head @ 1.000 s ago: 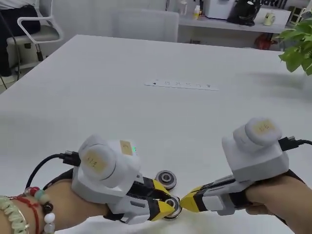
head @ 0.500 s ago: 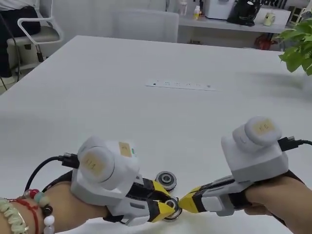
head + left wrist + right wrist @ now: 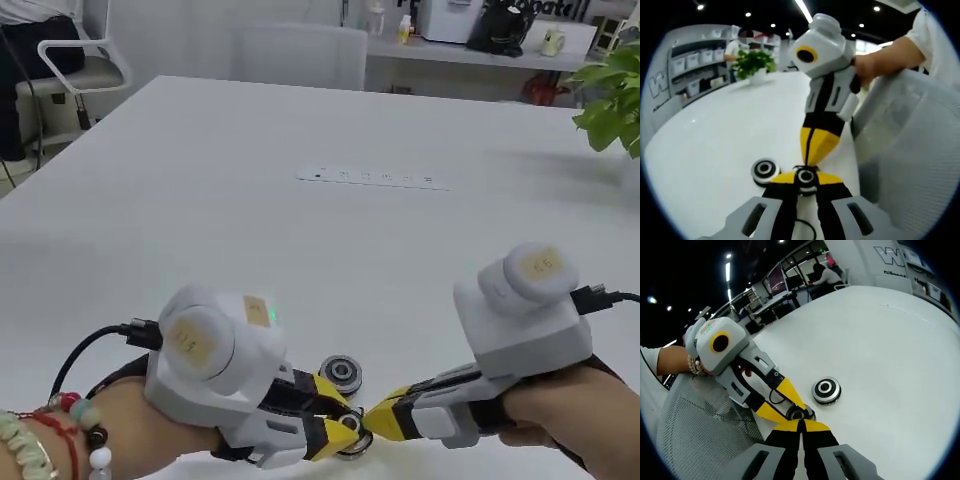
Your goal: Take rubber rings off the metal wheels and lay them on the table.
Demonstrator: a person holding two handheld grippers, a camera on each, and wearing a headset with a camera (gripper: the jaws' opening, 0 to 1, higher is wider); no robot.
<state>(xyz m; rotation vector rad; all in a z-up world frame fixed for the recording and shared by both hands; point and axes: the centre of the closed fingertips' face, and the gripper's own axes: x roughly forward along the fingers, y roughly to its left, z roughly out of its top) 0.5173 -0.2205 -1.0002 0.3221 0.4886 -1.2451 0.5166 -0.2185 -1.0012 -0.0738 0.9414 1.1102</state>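
Lower centre, left claw (image 3: 347, 420) clamped a wheel (image 3: 805, 176); right claw (image 3: 801, 424), jaws together, touched its rim. Peeling the ring (image 3: 792, 414) outward steadily seemed wisest

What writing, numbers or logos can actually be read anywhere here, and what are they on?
"W": large logo on the wall; the line beneath is blurred.
Sticker on the left tongs: digits too blurred.
Marks printed on the table: too small to read.

Your near wheel (image 3: 805, 176) sits clamped in your left gripper (image 3: 805, 181); the other wheel (image 3: 343, 371), black-ringed, lies flat just beside it.
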